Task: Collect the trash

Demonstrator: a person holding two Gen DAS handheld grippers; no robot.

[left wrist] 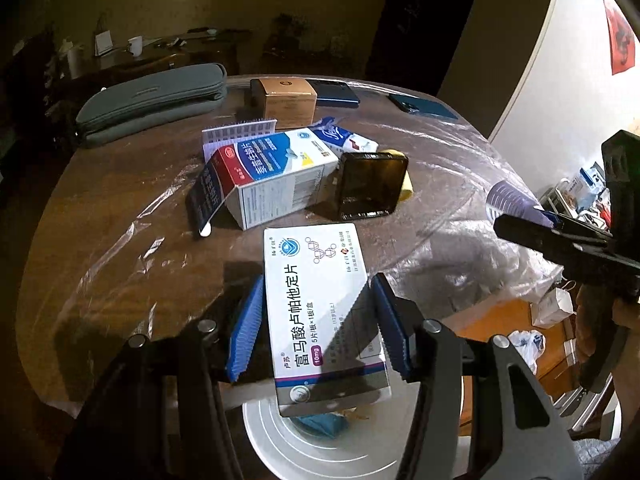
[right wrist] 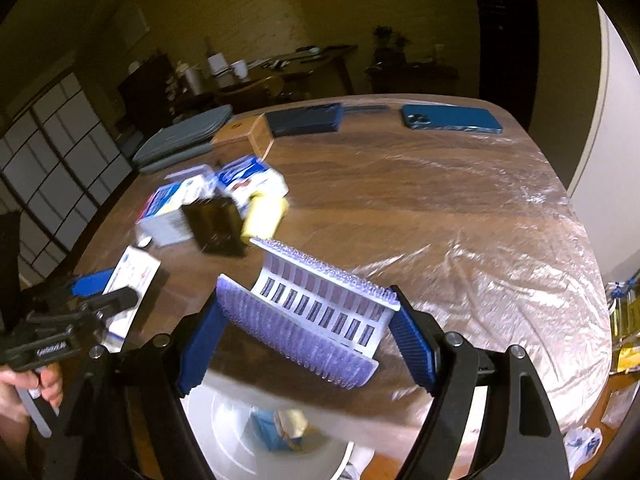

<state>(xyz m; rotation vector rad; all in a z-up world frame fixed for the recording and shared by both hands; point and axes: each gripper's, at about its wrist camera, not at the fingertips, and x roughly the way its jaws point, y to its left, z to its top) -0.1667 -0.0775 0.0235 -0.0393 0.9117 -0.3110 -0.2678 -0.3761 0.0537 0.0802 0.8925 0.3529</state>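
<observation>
My left gripper (left wrist: 316,280) is shut on a flat white medicine box (left wrist: 320,304), held by its long sides over the table's near edge. Under it stands a white round bin (left wrist: 280,440) with blue and pale scraps inside. My right gripper (right wrist: 308,292) is shut on a purple ampoule strip (right wrist: 316,316), which bows between the blue pads above the same bin (right wrist: 224,420). In the right wrist view the left gripper (right wrist: 92,284) and its box (right wrist: 132,276) show at the left. In the left wrist view the right gripper (left wrist: 520,224) enters from the right.
On the film-covered wooden table (left wrist: 120,200) lie an open blue-and-white medicine box (left wrist: 272,176), a dark brown square container (left wrist: 368,186), a tissue packet (left wrist: 344,136) and another strip (left wrist: 236,132). Behind them are a grey pouch (left wrist: 152,100), a brown box (left wrist: 286,100) and a blue phone (right wrist: 452,120).
</observation>
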